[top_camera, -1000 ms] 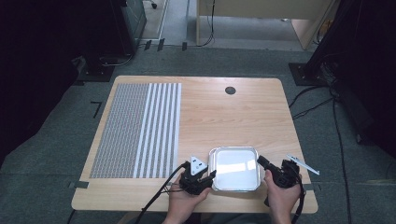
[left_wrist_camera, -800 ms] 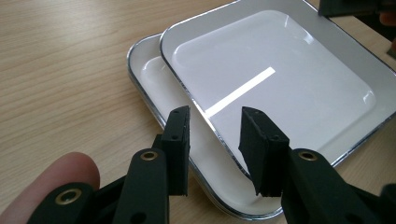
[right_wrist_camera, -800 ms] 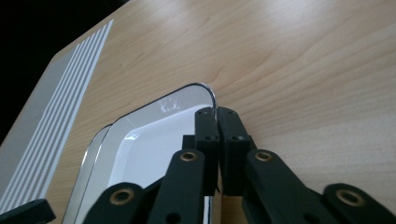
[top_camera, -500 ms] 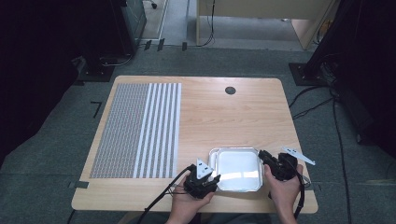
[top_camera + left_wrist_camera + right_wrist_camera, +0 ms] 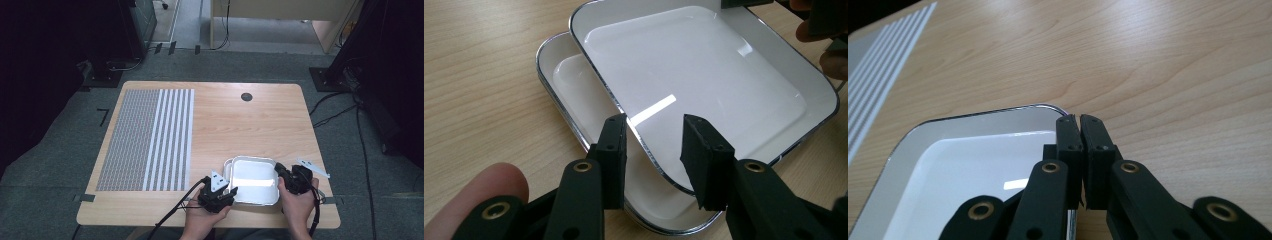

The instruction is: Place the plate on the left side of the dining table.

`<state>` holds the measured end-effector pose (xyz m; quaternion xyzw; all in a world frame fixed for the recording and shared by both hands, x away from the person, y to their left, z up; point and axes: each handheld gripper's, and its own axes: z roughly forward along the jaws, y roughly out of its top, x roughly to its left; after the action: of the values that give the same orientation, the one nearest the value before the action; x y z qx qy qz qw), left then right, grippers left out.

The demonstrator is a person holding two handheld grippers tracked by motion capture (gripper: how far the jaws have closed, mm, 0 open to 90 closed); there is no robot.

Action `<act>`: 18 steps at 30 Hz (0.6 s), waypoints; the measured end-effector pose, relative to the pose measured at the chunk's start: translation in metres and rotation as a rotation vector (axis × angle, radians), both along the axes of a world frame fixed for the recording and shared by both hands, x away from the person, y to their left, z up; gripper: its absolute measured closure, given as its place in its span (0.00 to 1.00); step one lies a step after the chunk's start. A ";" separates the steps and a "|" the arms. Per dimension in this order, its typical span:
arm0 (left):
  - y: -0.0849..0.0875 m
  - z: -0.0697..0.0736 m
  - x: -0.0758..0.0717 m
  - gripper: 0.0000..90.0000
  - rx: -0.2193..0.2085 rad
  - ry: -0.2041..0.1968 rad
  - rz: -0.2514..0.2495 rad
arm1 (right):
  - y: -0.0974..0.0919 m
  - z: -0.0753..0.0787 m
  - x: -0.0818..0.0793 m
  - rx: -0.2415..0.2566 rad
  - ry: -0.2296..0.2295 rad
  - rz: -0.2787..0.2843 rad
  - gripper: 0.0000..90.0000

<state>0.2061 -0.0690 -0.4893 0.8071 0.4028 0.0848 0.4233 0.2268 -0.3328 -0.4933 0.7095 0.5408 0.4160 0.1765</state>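
Wood-grain table [image 5: 240, 125] near the front edge is where we work: seen from above, two stacked white trays [image 5: 252, 179] sit between our left gripper [image 5: 231, 192] and right gripper [image 5: 278, 171]. Along the left jaws, spread and gripping nothing, the upper tray [image 5: 704, 80] lies skewed over the lower tray [image 5: 569, 80]. Along the right jaws, pressed together on that tray's rim [image 5: 998, 112], we should lift gently, letting the left gripper hold the lower tray down.
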 end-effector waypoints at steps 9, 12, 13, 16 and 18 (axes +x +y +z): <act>0.000 -0.001 -0.001 0.72 -0.008 0.024 0.045 | -0.001 -0.002 -0.001 0.021 -0.001 -0.017 0.99; 0.001 -0.004 -0.002 0.73 -0.036 0.058 0.079 | -0.001 -0.002 -0.002 0.018 -0.002 -0.025 0.99; 0.001 -0.004 -0.003 0.74 -0.039 0.062 0.082 | 0.000 -0.002 -0.002 0.019 -0.001 -0.027 0.99; -0.002 -0.006 -0.005 0.75 -0.035 0.071 0.075 | -0.002 -0.003 -0.003 0.043 -0.002 -0.033 0.99; -0.003 -0.006 -0.007 0.75 -0.031 0.066 0.078 | -0.004 -0.003 -0.003 0.070 -0.001 -0.033 0.99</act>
<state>0.1993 -0.0722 -0.4951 0.7865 0.4491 0.0683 0.4185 0.2240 -0.3369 -0.4968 0.7238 0.5140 0.4321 0.1588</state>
